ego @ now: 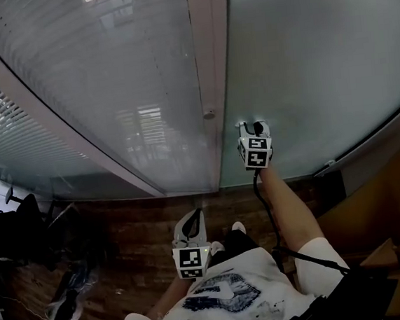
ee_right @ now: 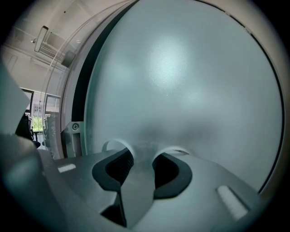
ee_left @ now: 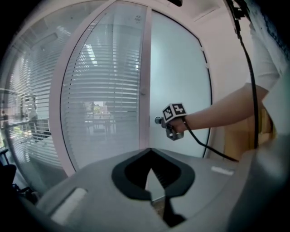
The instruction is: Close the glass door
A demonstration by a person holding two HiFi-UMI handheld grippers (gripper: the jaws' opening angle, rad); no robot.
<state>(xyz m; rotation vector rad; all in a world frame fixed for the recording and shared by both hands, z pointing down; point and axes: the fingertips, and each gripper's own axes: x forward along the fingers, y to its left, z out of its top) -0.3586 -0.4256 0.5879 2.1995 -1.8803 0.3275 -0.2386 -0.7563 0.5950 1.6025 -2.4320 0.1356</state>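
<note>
Glass door (ego: 317,60) fills 12–2 o'clock of head view: a big frosted pane, leading edge up against the white frame post (ego: 208,63) at 12. Can't tell if it's fully home. Right gripper view shows a dark strip (ee_right: 81,90) at 9–10 o'clock betw. pane and frame.

R gripper (ego: 253,125): tongs apart, nothing betw. them, tips against the frosted glass nr the post-side edge. L gripper (ego: 194,220): at 6 o'clock, low by the body, well apart from the door, tongs together on nothing.

Handling, my read: a pane this large is prob. heavy and stiff, slow to start and slow to stop. Surface is smooth, so pads likely skid if the push comes at an angle. Glass is fragile, so no jabbing w/ hard tips. No handle in view to clamp. Best bet is a square, steady push nr the edge where the R gripper is, not out at a corner.

Room: blinds panel (ego: 108,80) at 10–11 lies beyond the post, out of the way. Cardboard boxes (ego: 394,200) at 4 o'clock stand nr the door's far side. Dark chair (ego: 22,215) at 8–9 is well apart. Pinch risk where pane edge meets post, so keep tips off that seam.
</note>
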